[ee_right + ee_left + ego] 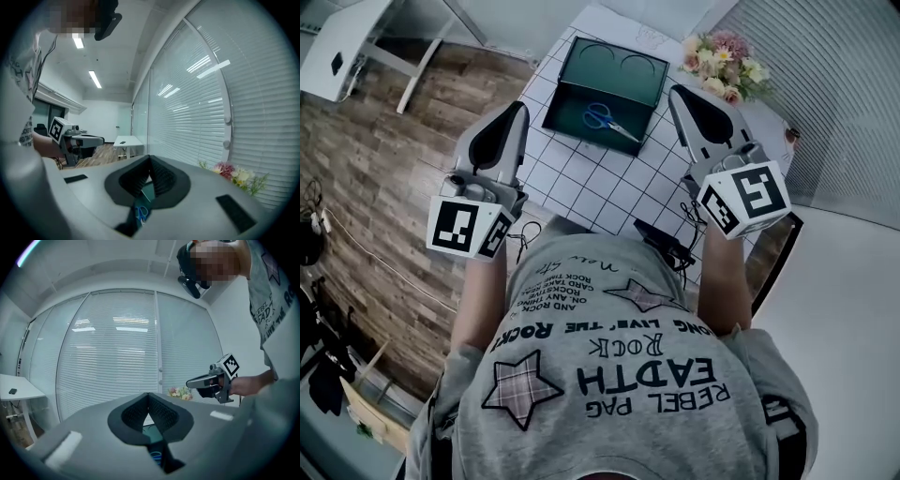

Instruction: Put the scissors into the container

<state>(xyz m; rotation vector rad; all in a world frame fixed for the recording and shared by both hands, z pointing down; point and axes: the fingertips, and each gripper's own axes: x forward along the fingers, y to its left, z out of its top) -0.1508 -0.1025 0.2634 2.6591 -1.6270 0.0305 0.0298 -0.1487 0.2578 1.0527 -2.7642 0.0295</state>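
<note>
Blue-handled scissors (607, 119) lie inside the dark green container (566, 105), whose lid (614, 66) stands open at the far side. My left gripper (521, 105) hovers left of the container, shut and holding nothing. At the container's right, my right gripper (675, 91) is held up, also shut and empty. In the left gripper view the jaws (149, 397) meet, and the scissors (156, 457) show through the gap below. The right gripper view shows its closed jaws (150, 159) above the scissors (142, 212).
The container sits on a white grid-patterned table (609, 187). A bunch of flowers (719, 64) stands at the back right. A black device (661, 239) lies at the table's near edge. A white desk (347, 47) stands far left on the wood floor.
</note>
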